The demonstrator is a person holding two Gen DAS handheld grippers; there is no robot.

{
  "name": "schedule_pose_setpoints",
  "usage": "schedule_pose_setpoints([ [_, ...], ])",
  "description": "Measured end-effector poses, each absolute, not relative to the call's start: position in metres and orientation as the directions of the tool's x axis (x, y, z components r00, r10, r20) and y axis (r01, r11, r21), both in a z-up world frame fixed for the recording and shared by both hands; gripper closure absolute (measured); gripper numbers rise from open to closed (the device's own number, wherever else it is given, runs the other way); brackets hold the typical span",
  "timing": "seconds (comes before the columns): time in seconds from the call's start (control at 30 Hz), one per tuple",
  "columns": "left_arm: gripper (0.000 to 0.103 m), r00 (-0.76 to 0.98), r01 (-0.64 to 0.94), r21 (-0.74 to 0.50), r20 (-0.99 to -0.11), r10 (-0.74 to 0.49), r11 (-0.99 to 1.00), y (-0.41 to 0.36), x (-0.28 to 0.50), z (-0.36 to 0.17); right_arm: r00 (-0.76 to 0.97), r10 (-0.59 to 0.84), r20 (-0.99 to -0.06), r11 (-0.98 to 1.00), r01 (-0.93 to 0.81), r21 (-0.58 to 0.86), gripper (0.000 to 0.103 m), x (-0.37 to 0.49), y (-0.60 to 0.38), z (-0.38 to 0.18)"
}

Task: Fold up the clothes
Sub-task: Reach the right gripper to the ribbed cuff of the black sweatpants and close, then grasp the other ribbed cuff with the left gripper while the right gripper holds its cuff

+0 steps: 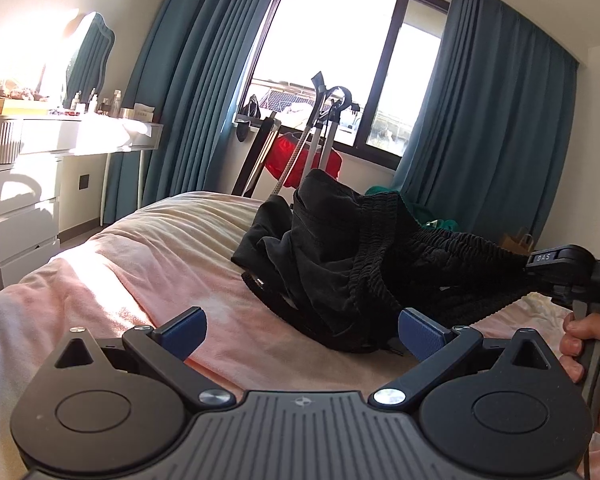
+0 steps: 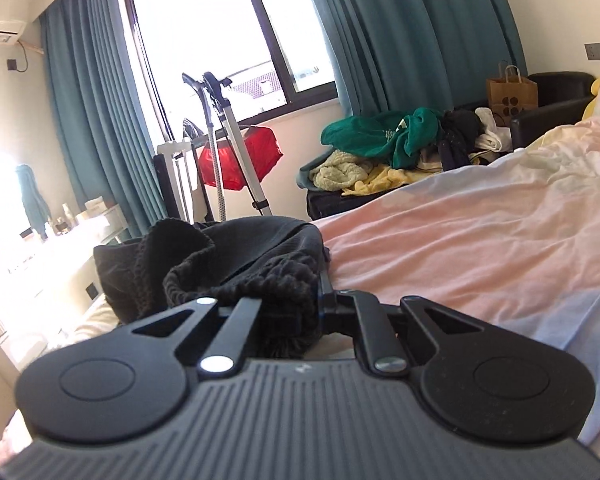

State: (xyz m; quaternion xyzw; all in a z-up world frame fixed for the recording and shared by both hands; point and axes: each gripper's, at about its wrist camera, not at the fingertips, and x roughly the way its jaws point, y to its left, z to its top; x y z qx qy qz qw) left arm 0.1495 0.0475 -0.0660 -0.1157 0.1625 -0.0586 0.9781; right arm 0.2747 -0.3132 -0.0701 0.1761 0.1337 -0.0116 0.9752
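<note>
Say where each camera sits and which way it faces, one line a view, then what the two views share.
Left wrist: on the open left gripper, facing the black garment on the bed and the window; a hand and the right gripper show at right.
Right wrist: on the right gripper, shut on the garment's ribbed waistband, facing the window.
Shared: garment, bed, window, red cloth.
</note>
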Motion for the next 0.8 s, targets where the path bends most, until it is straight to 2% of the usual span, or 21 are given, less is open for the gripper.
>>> schedule_pose_setpoints([
  [0.13, 0.0, 0.945, 0.098, -0.203, -0.287, -0.155, 0.974, 0.037, 0.136, -0.062, 0.969, 0.085, -0.231, 0.926, 0.008, 0.376, 0.093, 0.197, -0.297, -0.05],
  [0.27, 0.0, 0.945, 0.087, -0.156, -0.3, -0.131, 0.984, 0.028, 0.128, -0.067, 0.958, 0.121, -0.26, 0.894, 0.008, 0.448, 0.093, 0.137, -0.29, -0.048],
  [0.47, 0.001, 0.919, 0.061, -0.058, -0.386, -0.079, 0.996, 0.016, 0.127, -0.088, 0.906, 0.077, -0.416, 0.925, 0.091, 0.369, 0.092, 0.098, -0.281, -0.095],
  [0.53, 0.002, 0.91, 0.053, -0.051, -0.409, -0.069, 0.997, 0.015, 0.125, -0.094, 0.877, 0.088, -0.473, 0.909, 0.123, 0.397, 0.092, 0.106, -0.286, -0.109],
  [0.67, 0.002, 0.877, 0.052, -0.139, -0.468, -0.112, 0.989, 0.024, 0.119, -0.096, 0.832, 0.126, -0.54, 0.862, 0.178, 0.475, 0.092, 0.118, -0.297, -0.129],
  [0.8, 0.002, 0.845, 0.037, -0.362, -0.486, -0.222, 0.932, 0.053, 0.113, -0.097, 0.811, 0.158, -0.563, 0.827, 0.203, 0.525, 0.092, 0.117, -0.305, -0.137],
])
